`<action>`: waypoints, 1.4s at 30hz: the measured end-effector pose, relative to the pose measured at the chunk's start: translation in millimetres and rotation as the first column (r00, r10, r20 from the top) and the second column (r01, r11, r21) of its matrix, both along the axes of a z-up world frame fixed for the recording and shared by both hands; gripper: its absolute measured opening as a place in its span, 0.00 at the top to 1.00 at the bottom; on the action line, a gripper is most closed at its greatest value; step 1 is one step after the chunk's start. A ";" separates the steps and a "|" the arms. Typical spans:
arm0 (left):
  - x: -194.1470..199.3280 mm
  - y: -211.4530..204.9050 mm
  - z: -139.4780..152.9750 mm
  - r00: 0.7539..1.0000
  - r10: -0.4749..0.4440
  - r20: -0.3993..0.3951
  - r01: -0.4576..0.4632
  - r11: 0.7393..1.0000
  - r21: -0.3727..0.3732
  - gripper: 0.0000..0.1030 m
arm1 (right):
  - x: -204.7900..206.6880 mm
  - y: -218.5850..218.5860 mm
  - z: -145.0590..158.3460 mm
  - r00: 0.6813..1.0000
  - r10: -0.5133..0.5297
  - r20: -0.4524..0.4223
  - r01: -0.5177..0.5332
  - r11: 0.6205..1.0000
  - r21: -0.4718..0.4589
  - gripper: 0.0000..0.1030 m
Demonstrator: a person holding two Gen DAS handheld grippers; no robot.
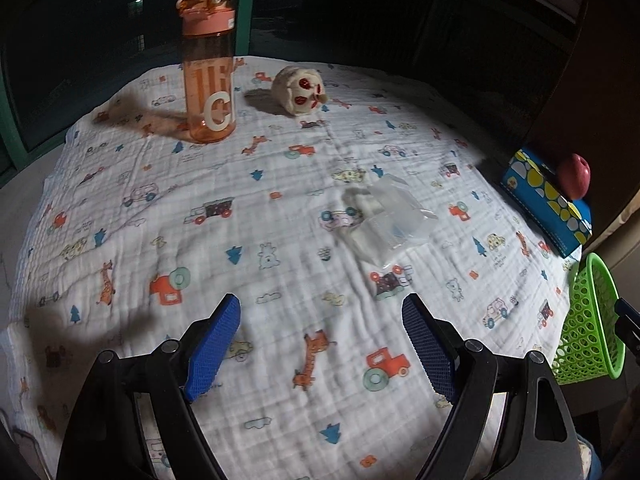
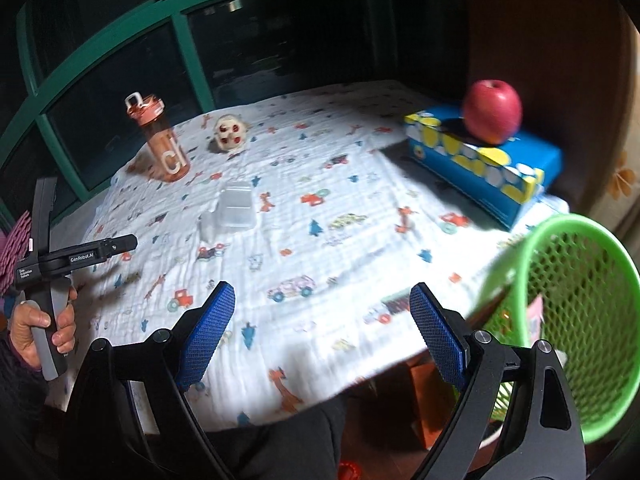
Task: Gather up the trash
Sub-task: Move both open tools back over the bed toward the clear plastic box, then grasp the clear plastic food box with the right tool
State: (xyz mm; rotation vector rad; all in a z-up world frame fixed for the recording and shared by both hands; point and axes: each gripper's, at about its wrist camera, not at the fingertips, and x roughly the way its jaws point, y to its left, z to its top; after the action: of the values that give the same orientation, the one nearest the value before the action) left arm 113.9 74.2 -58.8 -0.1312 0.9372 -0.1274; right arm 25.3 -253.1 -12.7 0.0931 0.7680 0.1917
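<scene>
A crumpled clear plastic wrapper (image 1: 384,218) lies on the patterned white cloth (image 1: 256,240), right of the middle. My left gripper (image 1: 320,312) hovers open over the cloth, nearer than the wrapper, with nothing between its blue pads. In the right wrist view the same wrapper (image 2: 234,210) lies at the centre left. My right gripper (image 2: 322,300) is open and empty above the table's near edge. A green mesh basket (image 2: 560,312) hangs tilted at the right, beside the right finger. The left hand-held gripper body (image 2: 52,264) shows at the far left, in a person's hand.
An orange water bottle (image 1: 208,68) stands at the back left, a small plush toy (image 1: 300,90) beside it. A blue tissue box (image 2: 484,160) with a red apple (image 2: 492,112) on top sits at the back right. Dark windows stand behind the table.
</scene>
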 end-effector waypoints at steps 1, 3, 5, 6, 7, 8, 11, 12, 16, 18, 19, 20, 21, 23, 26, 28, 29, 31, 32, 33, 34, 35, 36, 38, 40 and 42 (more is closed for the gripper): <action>0.6 4.9 -1.3 1.000 0.011 -0.003 -0.011 1.000 0.000 0.22 | 6.5 5.5 -0.8 1.000 0.014 -0.003 -0.014 1.000 -0.001 0.14; 1.2 12.7 -3.3 1.000 0.029 -0.005 -0.029 1.000 0.001 0.22 | 17.1 15.7 -3.0 0.999 0.041 -0.010 -0.041 0.999 -0.001 0.14; 1.8 19.4 -4.9 0.999 0.043 -0.008 -0.043 0.999 -0.001 0.22 | 30.9 27.6 -5.5 0.997 0.071 -0.016 -0.072 0.997 -0.005 0.14; 2.1 22.6 -5.7 0.999 0.049 -0.008 -0.049 0.999 0.001 0.22 | 37.0 32.8 -6.7 0.996 0.084 -0.019 -0.084 0.996 -0.006 0.14; 2.2 25.9 -6.4 0.998 0.056 -0.008 -0.056 0.998 0.003 0.22 | 43.2 37.8 -8.0 0.995 0.096 -0.023 -0.097 0.995 -0.007 0.14; 2.5 28.7 -7.3 0.998 0.062 -0.009 -0.062 0.998 0.001 0.22 | 49.7 43.1 -9.2 0.994 0.108 -0.027 -0.108 0.994 -0.007 0.14; 4.2 38.4 -12.0 0.996 0.082 -0.018 -0.082 0.997 -0.009 0.22 | 72.8 58.9 -14.6 0.988 0.146 -0.042 -0.146 0.989 0.012 0.14; 4.8 40.9 -13.9 0.996 0.087 -0.022 -0.088 0.996 -0.011 0.22 | 82.6 63.7 -17.0 0.986 0.156 -0.051 -0.155 0.988 0.021 0.14; 8.0 47.2 -22.1 0.995 0.095 -0.040 -0.095 0.995 -0.009 0.22 | 119.7 77.9 -27.7 0.979 0.183 -0.094 -0.176 0.981 0.077 0.14; 10.1 48.8 -24.8 0.994 0.096 -0.046 -0.096 0.995 -0.007 0.22 | 135.6 83.3 -32.8 0.975 0.194 -0.107 -0.183 0.978 0.099 0.14; 11.0 50.2 -26.1 0.994 0.098 -0.047 -0.098 0.995 -0.005 0.22 | 144.6 86.7 -36.2 0.973 0.197 -0.118 -0.185 0.977 0.106 0.14; 11.7 51.4 -27.0 0.994 0.100 -0.049 -0.100 0.995 -0.006 0.22 | 153.3 90.5 -39.5 0.971 0.203 -0.129 -0.188 0.975 0.114 0.15; 12.7 52.6 -28.2 0.993 0.102 -0.052 -0.102 0.995 -0.008 0.22 | 160.0 93.6 -42.1 0.968 0.209 -0.137 -0.193 0.974 0.120 0.15; 14.9 54.3 -31.1 0.993 0.103 -0.058 -0.104 0.994 -0.014 0.22 | 173.1 100.4 -47.3 0.964 0.219 -0.150 -0.201 0.971 0.128 0.15; 16.8 54.6 -35.9 0.993 0.100 -0.068 -0.101 0.995 -0.011 0.22 | 190.4 112.7 -56.0 0.956 0.243 -0.165 -0.223 0.966 0.129 0.17; 18.0 54.5 -38.7 0.993 0.096 -0.074 -0.097 0.995 -0.006 0.22 | 200.8 120.0 -63.0 0.950 0.254 -0.181 -0.232 0.964 0.132 0.19; 18.6 54.9 -39.7 0.992 0.097 -0.076 -0.097 0.995 -0.005 0.22 | 204.6 121.9 -65.6 0.948 0.258 -0.187 -0.235 0.962 0.136 0.20; 20.2 56.2 -41.2 0.992 0.098 -0.081 -0.099 0.995 -0.010 0.22 | 212.7 126.1 -71.5 0.944 0.263 -0.198 -0.238 0.961 0.143 0.21; 21.1 56.4 -41.7 0.992 0.097 -0.081 -0.098 0.995 -0.010 0.22 | 216.1 128.0 -74.4 0.942 0.265 -0.205 -0.238 0.960 0.148 0.22; 21.8 56.3 -41.9 0.992 0.097 -0.080 -0.098 0.995 -0.008 0.22 | 219.9 129.9 -77.6 0.940 0.267 -0.213 -0.238 0.959 0.153 0.23; 22.6 56.1 -42.0 0.992 0.095 -0.079 -0.096 0.995 -0.008 0.22 | 222.5 131.5 -80.2 0.938 0.268 -0.218 -0.239 0.959 0.153 0.25; 23.3 55.5 -42.0 0.993 0.091 -0.078 -0.092 0.996 -0.009 0.22 | 224.4 132.9 -82.5 0.937 0.268 -0.223 -0.239 0.960 0.149 0.25; 23.9 54.8 -41.9 0.993 0.088 -0.077 -0.089 0.996 -0.009 0.22 | 227.0 134.6 -85.4 0.936 0.268 -0.229 -0.239 0.960 0.147 0.26; 25.7 52.4 -41.6 0.994 0.077 -0.074 -0.078 0.997 -0.005 0.22 | 230.1 135.7 -89.4 0.933 0.270 -0.238 -0.239 0.959 0.152 0.30; 27.6 49.3 -41.0 0.995 0.064 -0.070 -0.064 0.998 -0.003 0.22 | 233.6 136.9 -93.6 0.931 0.269 -0.248 -0.238 0.960 0.150 0.32; 29.4 44.7 -39.8 0.997 0.049 -0.065 -0.049 0.999 -0.004 0.22 | 235.4 136.9 -96.2 0.927 0.274 -0.254 -0.240 0.958 0.158 0.40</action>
State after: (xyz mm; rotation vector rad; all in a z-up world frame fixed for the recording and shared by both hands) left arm 143.3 118.8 -98.7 -0.1642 0.9977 -0.0807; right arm 260.7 -116.2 -108.9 0.1387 1.0452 0.4855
